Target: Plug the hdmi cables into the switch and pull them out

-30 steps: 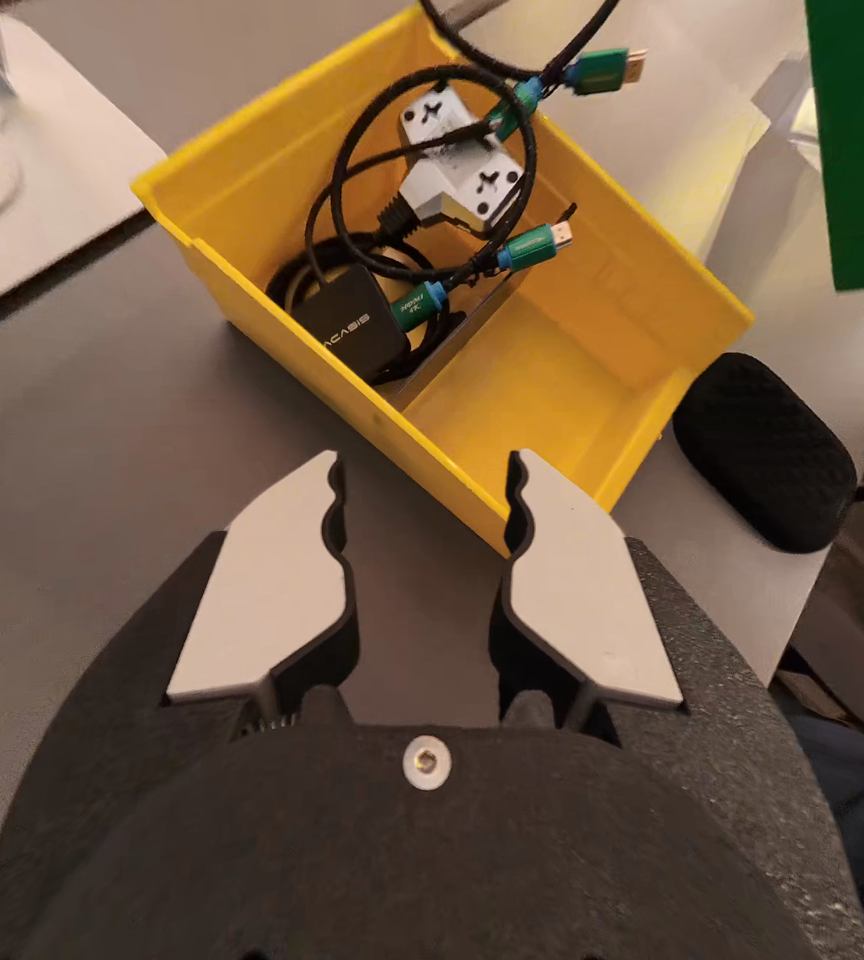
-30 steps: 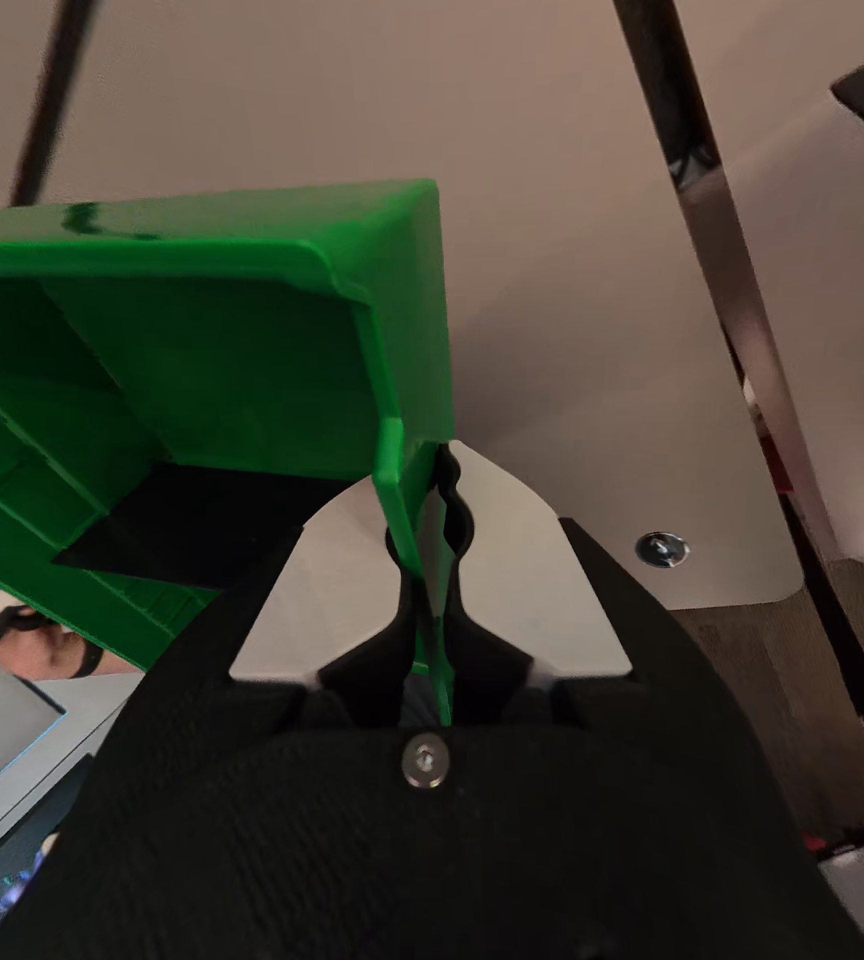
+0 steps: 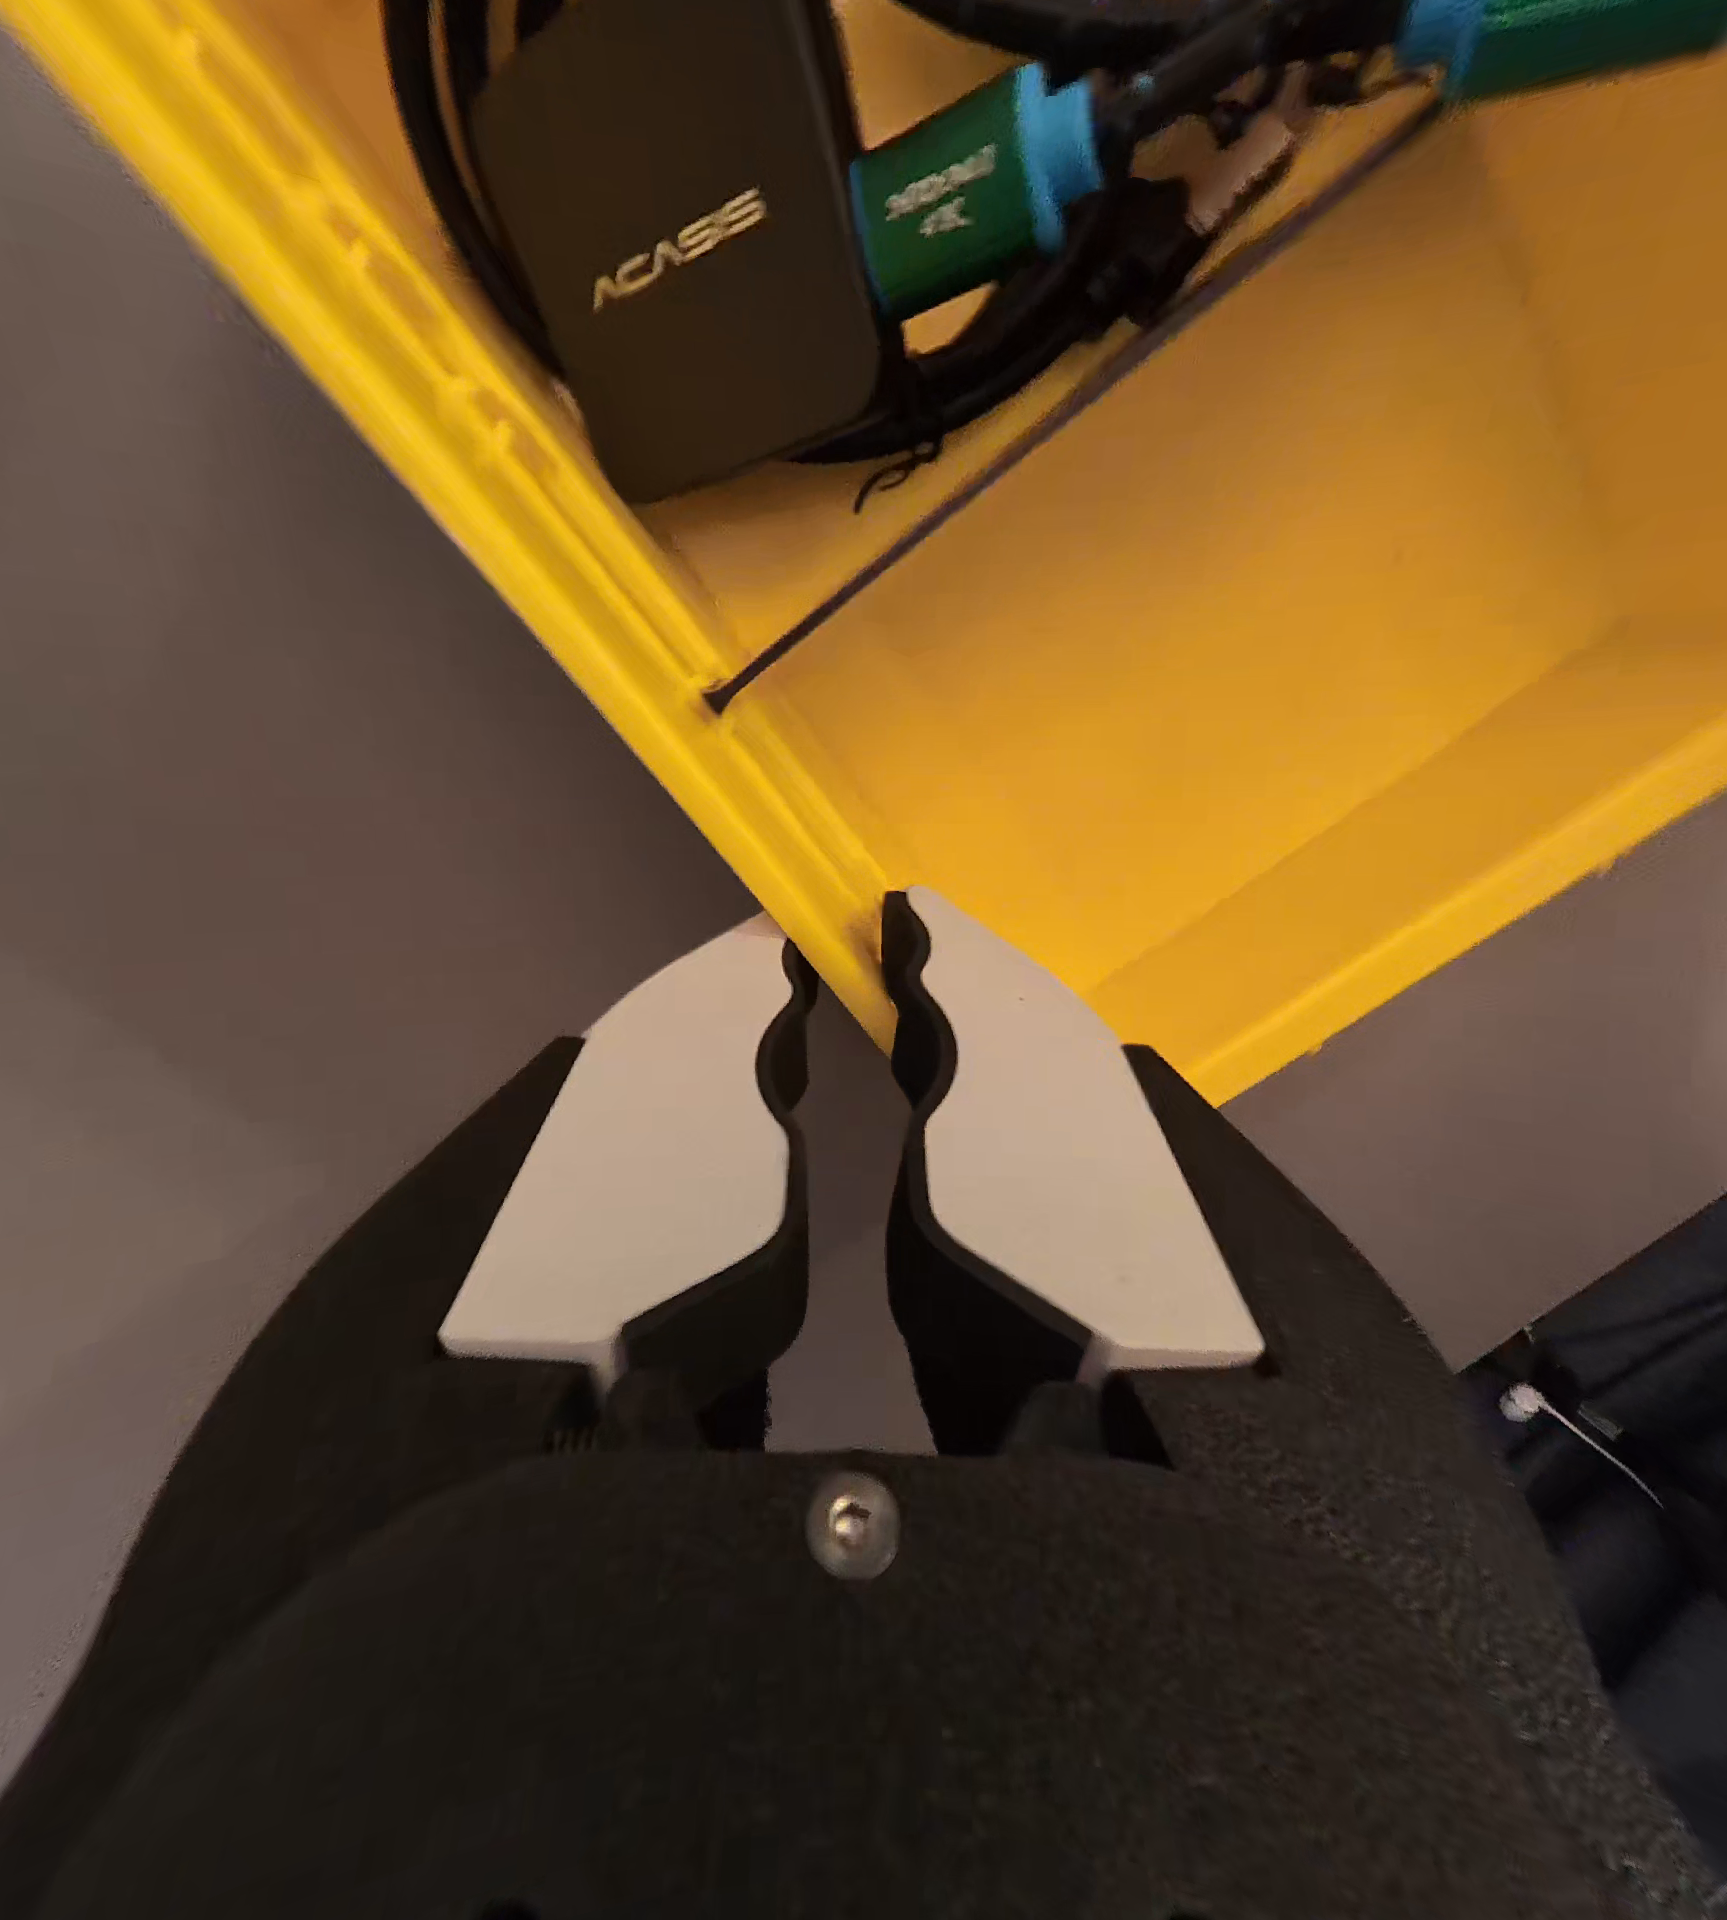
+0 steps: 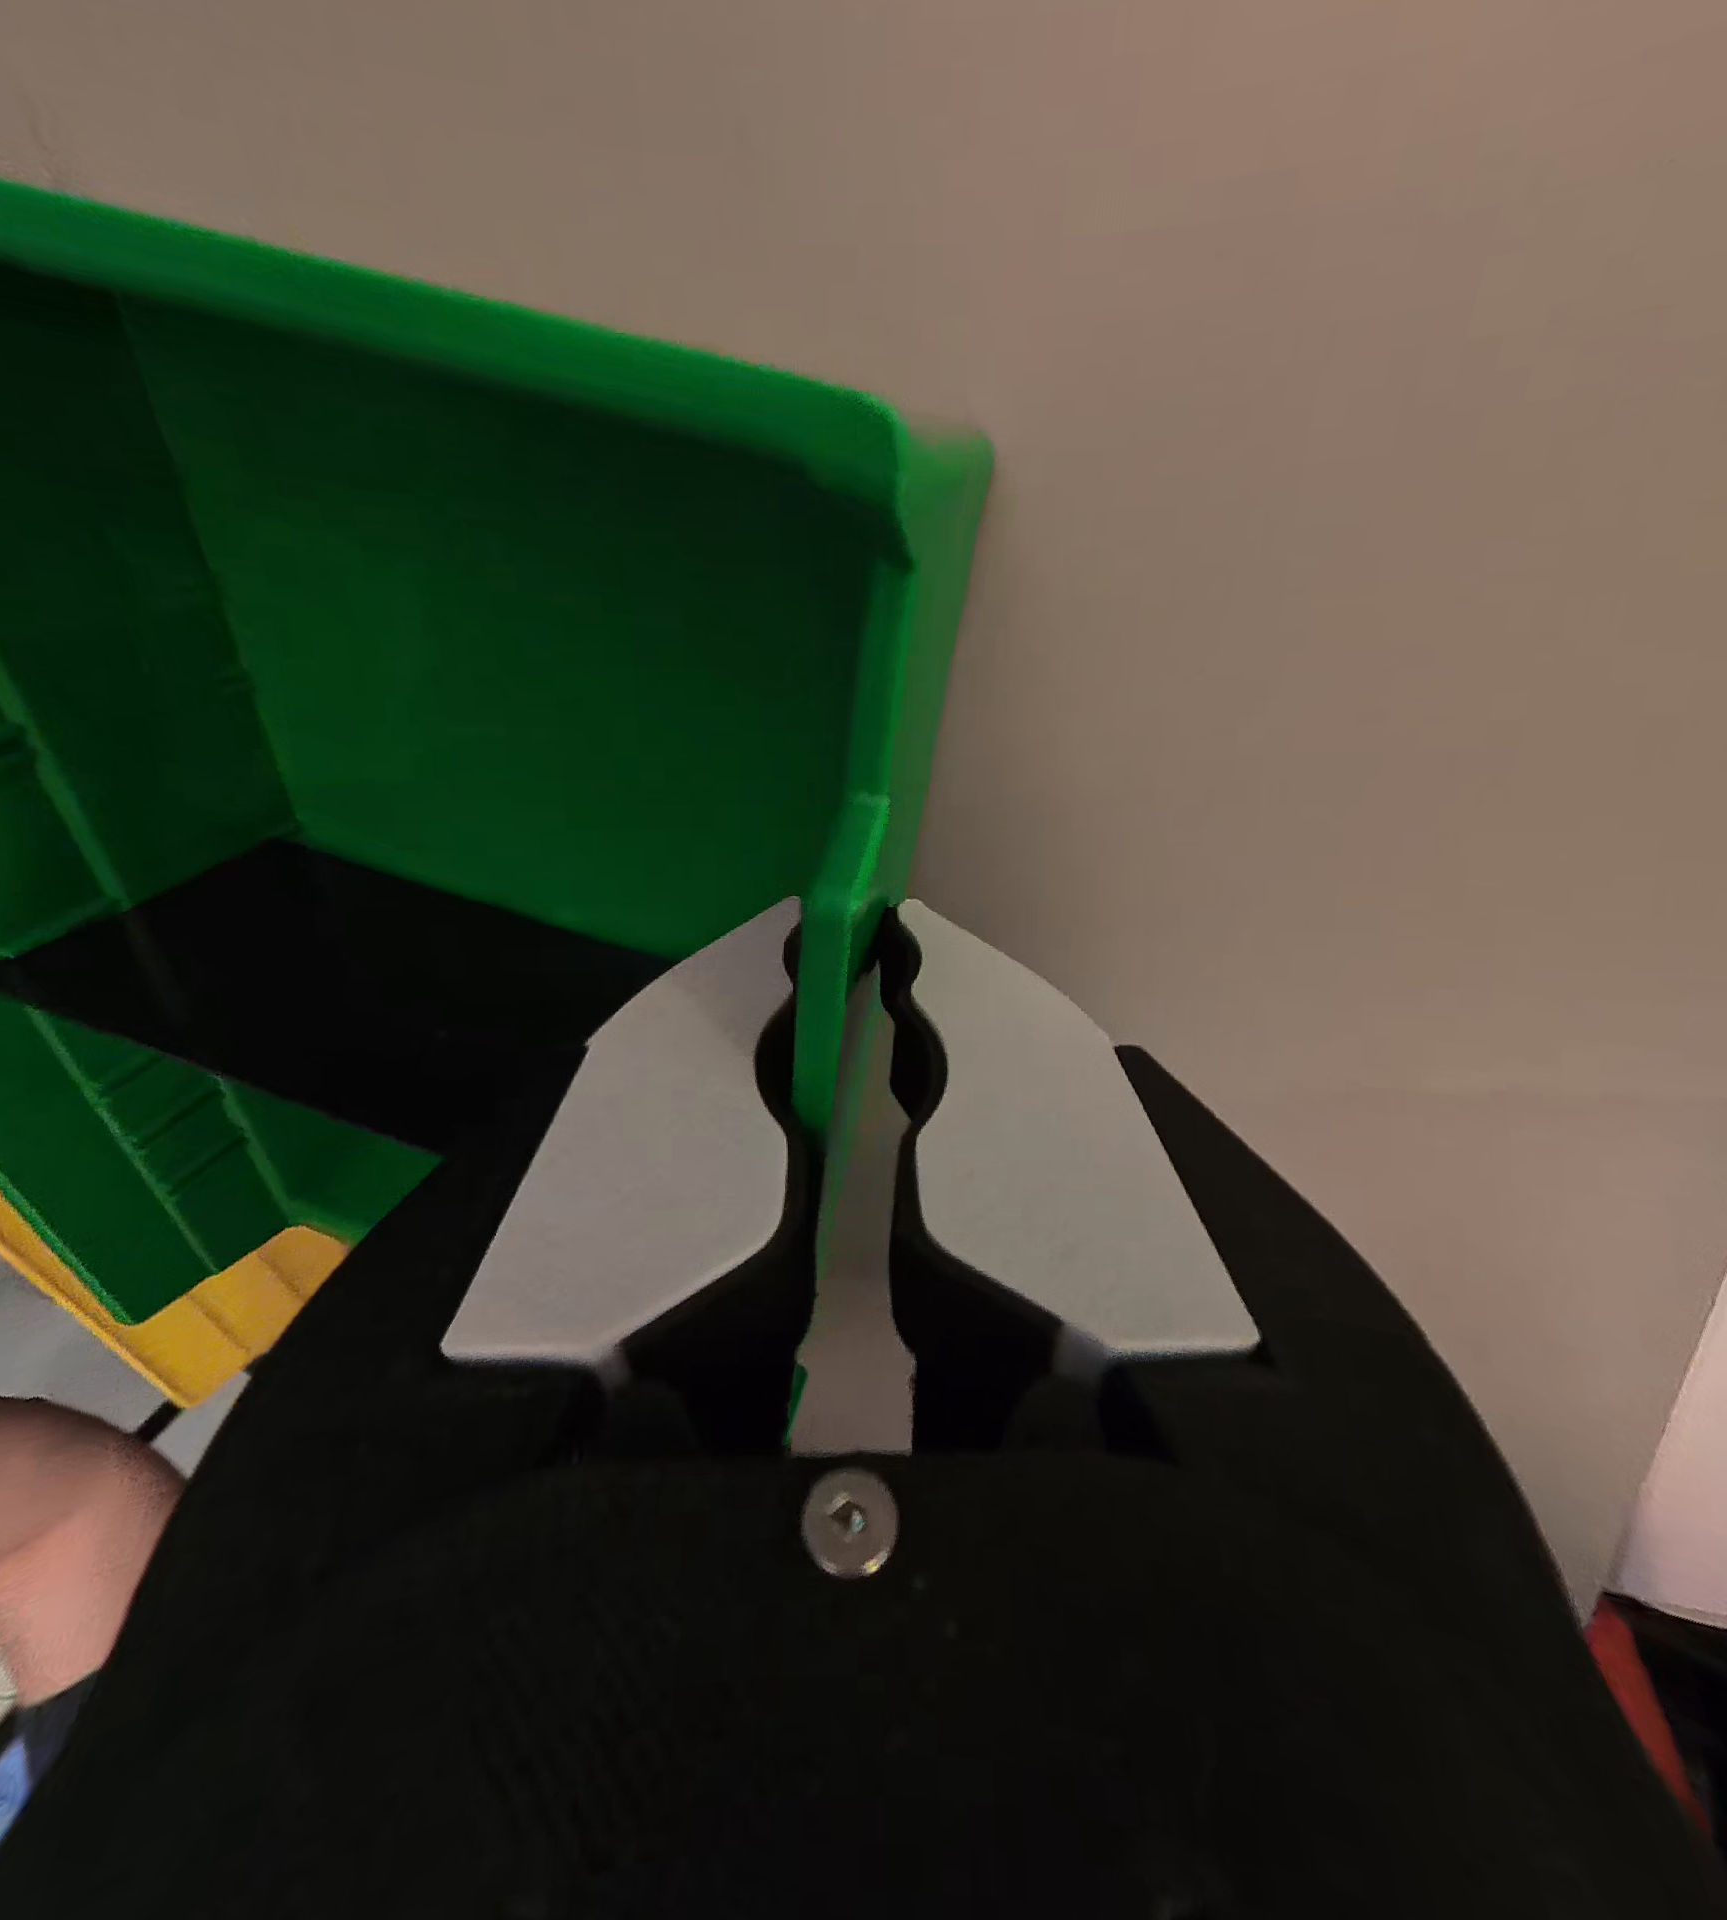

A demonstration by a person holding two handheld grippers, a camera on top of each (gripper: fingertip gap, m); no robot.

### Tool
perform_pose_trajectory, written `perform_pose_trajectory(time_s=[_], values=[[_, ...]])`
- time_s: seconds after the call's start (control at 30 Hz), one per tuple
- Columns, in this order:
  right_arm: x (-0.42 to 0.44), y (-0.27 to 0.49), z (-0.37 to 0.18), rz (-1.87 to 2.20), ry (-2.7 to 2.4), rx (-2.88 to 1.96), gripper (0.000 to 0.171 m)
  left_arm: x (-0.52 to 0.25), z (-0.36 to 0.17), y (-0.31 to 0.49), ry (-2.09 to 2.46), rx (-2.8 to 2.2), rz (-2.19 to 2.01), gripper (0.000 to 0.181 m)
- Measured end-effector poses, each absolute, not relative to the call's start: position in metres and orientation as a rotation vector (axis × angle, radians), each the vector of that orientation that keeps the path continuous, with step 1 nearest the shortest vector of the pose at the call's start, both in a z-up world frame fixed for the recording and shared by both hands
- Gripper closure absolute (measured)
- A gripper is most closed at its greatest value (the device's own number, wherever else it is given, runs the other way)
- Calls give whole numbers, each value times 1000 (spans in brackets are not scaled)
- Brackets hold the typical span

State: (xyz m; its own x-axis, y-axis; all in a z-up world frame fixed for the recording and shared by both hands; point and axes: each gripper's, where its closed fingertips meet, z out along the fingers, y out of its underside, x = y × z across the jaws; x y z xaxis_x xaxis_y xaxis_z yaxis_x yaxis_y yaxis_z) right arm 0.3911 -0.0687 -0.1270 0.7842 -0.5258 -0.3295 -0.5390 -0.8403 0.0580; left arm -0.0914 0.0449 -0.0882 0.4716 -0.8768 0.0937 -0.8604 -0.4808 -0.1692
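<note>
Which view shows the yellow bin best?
The left wrist view: the yellow bin fills it, divider and contents visible, left gripper closed on its rim. The right wrist view shows only a corner under the green bin.

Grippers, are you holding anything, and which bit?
Yes, both. The left gripper pinches the yellow bin by its side-wall rim near a corner. The right gripper clamps the green bin by its wall edge.

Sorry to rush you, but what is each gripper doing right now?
Left gripper: shut on the yellow bin, jaws pinching its rim.
Right gripper: shut on the green bin, jaws clamping its wall.
</note>
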Motion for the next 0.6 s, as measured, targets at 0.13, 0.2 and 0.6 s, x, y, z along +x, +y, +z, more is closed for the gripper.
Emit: perform_pose_trajectory(time_s=[0.13,0.2,0.6], values=[[383,-67,-127,563,799,-2922,157,-128,-87,72,1405,-2690,-307,175],[375,-64,-126,602,769,-2923,155,-151,-87,84,1327,-2714,-377,176],[319,-30,-123,718,743,-2958,152,-351,-84,131,657,-2833,-421,175]])
